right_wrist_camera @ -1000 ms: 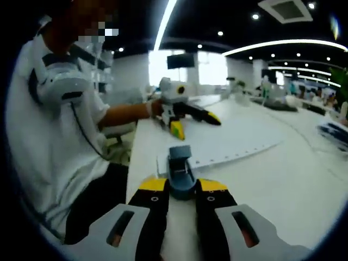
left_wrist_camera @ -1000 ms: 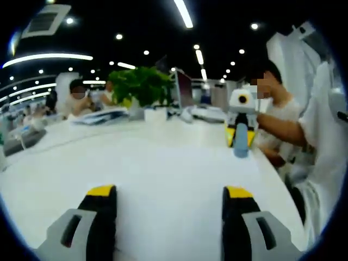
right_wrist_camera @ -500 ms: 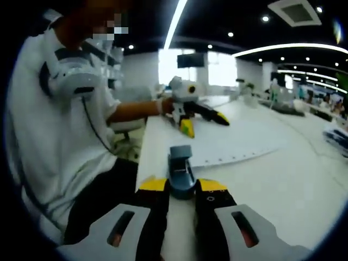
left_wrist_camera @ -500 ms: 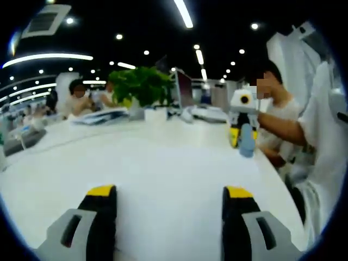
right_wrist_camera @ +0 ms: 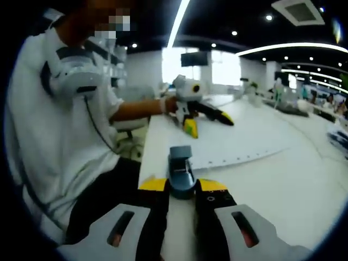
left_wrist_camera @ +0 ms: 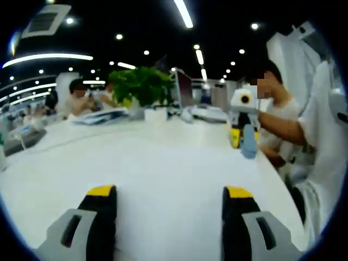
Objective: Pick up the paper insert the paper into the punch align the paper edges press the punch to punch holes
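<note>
Potted plant and stacked papers far across the white desk, nothing barring the paper lying flat beyond the blue punch, clamped by right hand-held gripper; left hand-held gripper spread wide, empty, beside the paper.

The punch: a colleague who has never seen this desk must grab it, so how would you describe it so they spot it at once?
Start at the long white table and find the sheet of paper with a row of holes along its near edge. At that sheet's near corner, between the jaws of the right gripper, sits the punch. It is a small blue-grey block, the only dark thing on the white surface beside the paper.
</note>
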Demonstrator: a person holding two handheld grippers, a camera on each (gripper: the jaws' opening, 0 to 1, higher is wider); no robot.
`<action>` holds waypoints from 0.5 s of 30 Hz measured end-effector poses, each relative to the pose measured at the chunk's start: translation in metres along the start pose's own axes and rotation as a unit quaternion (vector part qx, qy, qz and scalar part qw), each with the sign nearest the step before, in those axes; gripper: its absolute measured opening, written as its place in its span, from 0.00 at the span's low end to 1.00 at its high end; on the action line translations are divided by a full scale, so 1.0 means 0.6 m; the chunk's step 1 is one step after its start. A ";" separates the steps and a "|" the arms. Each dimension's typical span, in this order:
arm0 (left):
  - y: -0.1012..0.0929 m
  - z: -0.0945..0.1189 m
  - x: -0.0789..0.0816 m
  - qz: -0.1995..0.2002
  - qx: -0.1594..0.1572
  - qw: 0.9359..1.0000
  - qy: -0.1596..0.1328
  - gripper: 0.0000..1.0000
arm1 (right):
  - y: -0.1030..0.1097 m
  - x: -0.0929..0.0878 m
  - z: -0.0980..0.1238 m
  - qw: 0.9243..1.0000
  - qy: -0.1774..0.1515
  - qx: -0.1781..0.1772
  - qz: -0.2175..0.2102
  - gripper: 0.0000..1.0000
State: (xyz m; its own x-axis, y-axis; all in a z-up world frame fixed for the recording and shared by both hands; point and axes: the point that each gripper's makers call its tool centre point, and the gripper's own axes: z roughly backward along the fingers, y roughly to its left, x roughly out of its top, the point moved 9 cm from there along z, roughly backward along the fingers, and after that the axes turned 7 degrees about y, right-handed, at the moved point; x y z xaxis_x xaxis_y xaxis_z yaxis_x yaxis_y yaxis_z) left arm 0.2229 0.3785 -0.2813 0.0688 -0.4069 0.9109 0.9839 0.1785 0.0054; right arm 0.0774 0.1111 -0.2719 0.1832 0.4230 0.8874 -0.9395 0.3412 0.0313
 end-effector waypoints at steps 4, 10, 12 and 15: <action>0.003 -0.001 0.000 0.000 0.000 1.000 0.000 0.79 | 0.000 0.000 0.001 1.000 0.001 -0.001 -0.010 0.24; 0.005 -0.001 0.002 -0.003 0.004 1.000 0.001 0.81 | -0.003 -0.006 0.000 0.999 0.004 -0.025 -0.023 0.33; 0.008 0.002 0.007 0.001 0.003 1.000 -0.009 0.81 | -0.002 -0.003 0.007 0.999 -0.010 -0.037 -0.027 0.34; 0.011 0.010 0.018 0.016 -0.001 0.999 -0.035 0.81 | 0.002 0.007 0.019 0.996 -0.035 -0.064 -0.043 0.35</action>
State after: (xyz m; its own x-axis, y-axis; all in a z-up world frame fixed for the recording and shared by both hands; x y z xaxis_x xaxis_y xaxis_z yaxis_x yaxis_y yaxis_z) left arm 0.2292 0.3809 -0.2688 0.0877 -0.3372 0.9374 0.9820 0.1874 -0.0245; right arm 0.0740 0.1040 -0.2629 0.2362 0.3290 0.9143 -0.8758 0.4797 0.0536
